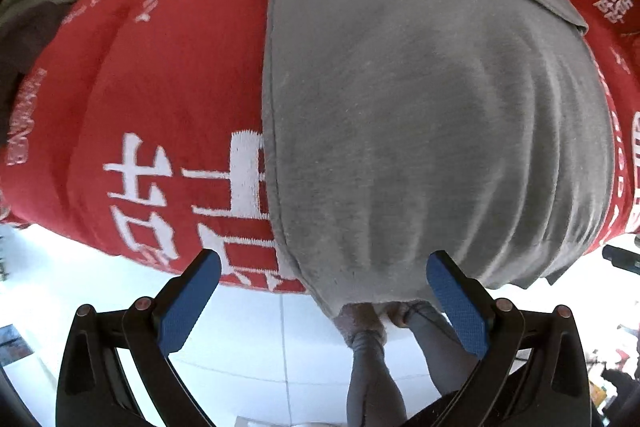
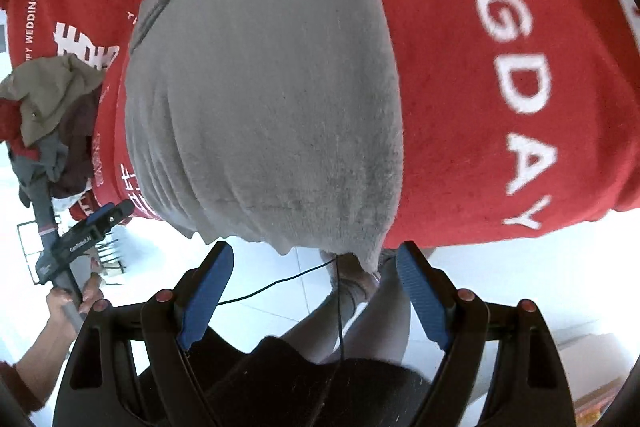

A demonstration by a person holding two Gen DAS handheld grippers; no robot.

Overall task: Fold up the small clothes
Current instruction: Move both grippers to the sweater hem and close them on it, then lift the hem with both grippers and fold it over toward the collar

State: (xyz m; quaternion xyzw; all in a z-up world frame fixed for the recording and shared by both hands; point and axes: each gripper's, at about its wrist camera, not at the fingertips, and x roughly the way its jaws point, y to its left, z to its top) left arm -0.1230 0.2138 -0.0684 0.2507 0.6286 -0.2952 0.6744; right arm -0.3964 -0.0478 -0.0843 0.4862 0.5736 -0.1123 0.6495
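Observation:
A grey garment [image 1: 432, 107] lies flat on a red cloth with white lettering [image 1: 168, 87], its near hem hanging over the table's front edge. My left gripper [image 1: 324, 281] is open and empty, just in front of the hem's left corner. In the right wrist view the same grey garment [image 2: 264, 87] fills the middle. My right gripper [image 2: 316, 267] is open and empty, just below the hem. The left gripper also shows in the right wrist view [image 2: 96, 223], held in the person's hand at the left.
A heap of small clothes [image 2: 52, 115], tan, dark red and grey, sits at the left end of the red cloth [image 2: 500, 67]. The person's legs [image 1: 372, 367] and a white tiled floor [image 1: 240, 339] are below the table edge. A wire rack [image 2: 28, 243] stands at far left.

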